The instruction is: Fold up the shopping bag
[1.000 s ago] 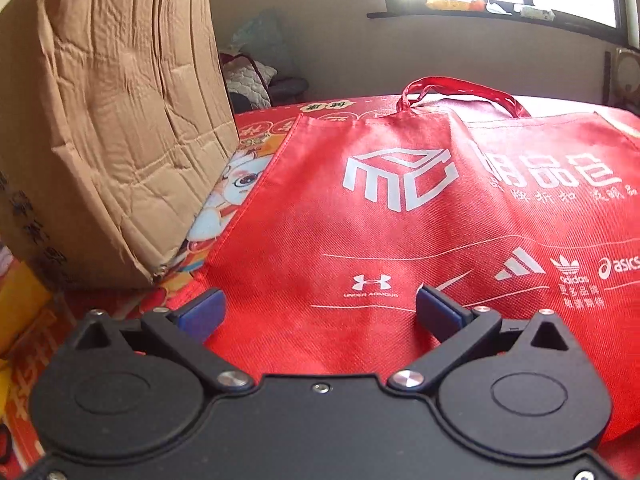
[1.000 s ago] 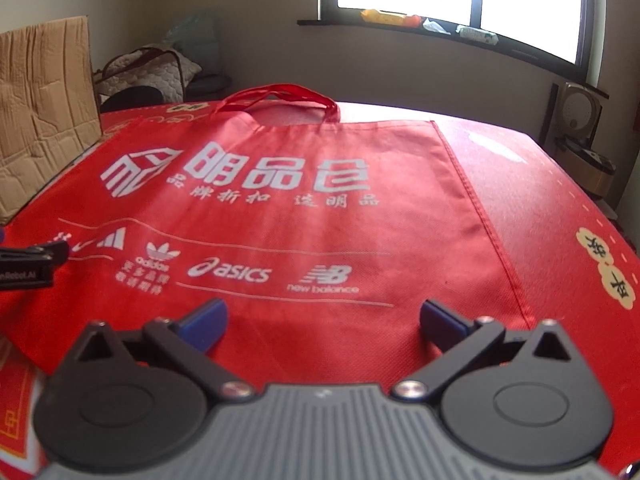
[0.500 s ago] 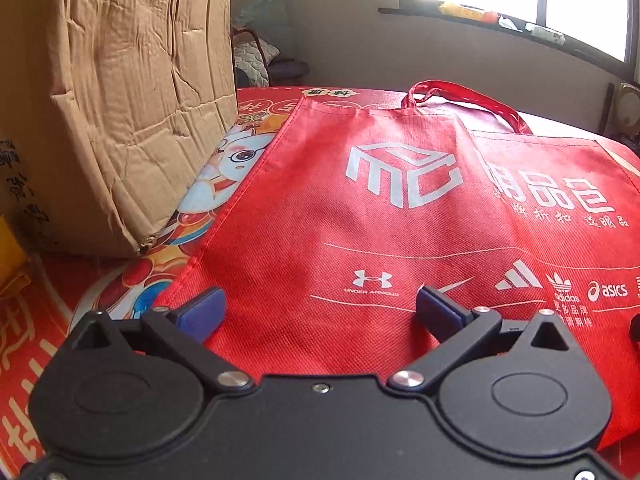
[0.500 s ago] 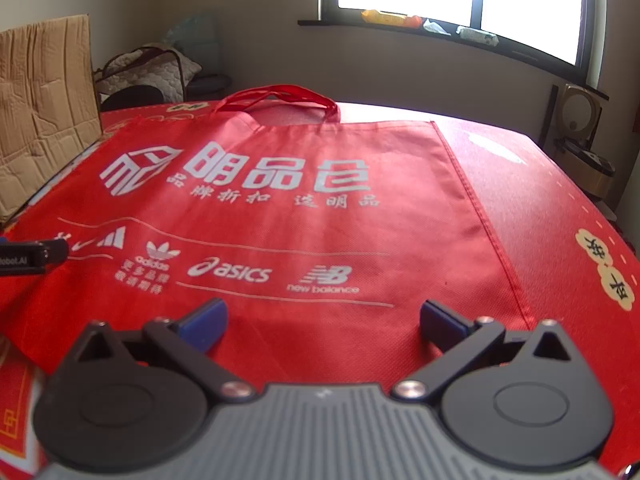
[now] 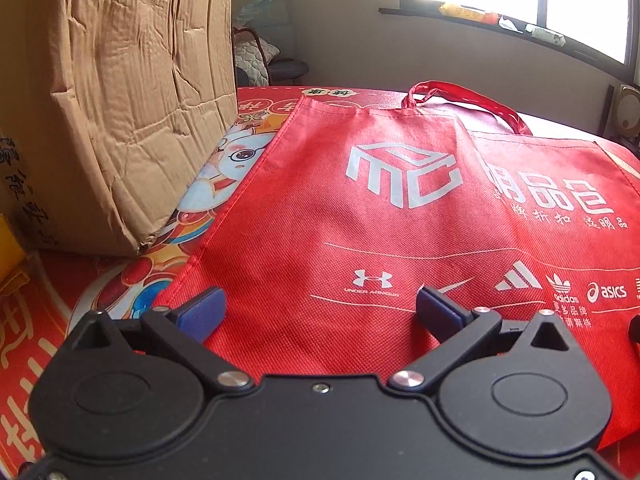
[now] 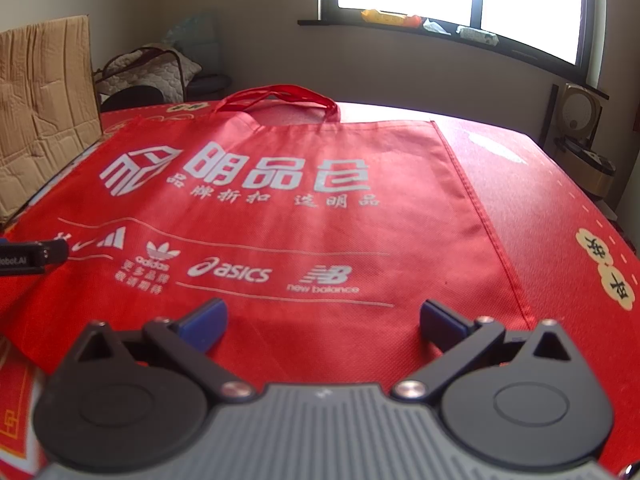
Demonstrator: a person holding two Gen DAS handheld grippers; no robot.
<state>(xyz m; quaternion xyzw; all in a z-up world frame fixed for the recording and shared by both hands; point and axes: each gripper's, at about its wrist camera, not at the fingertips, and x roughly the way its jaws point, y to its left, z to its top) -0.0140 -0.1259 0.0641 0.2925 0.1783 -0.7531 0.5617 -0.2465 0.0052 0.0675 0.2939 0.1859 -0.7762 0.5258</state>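
Note:
A red non-woven shopping bag (image 5: 384, 216) (image 6: 280, 216) with white logos lies flat and unfolded on a red table, its handles (image 6: 280, 98) at the far end. My left gripper (image 5: 320, 310) hovers open over the bag's near left corner, blue pads wide apart, nothing between them. Over the near right part of the bag my right gripper (image 6: 322, 318) is open too, and holds nothing. The left gripper's body (image 6: 28, 258) shows at the left edge of the right wrist view.
A tall crumpled cardboard box (image 5: 108, 100) stands on the table just left of the bag. The printed red tablecloth (image 6: 560, 208) extends to the right. A window sill (image 6: 440, 36), a quilted bag (image 6: 152, 72) and a small appliance (image 6: 580, 128) lie beyond the table.
The left gripper has shifted left and nearer the cardboard box, so the bag's left edge and corner now show in its view. The right gripper has barely moved. Both stay open.

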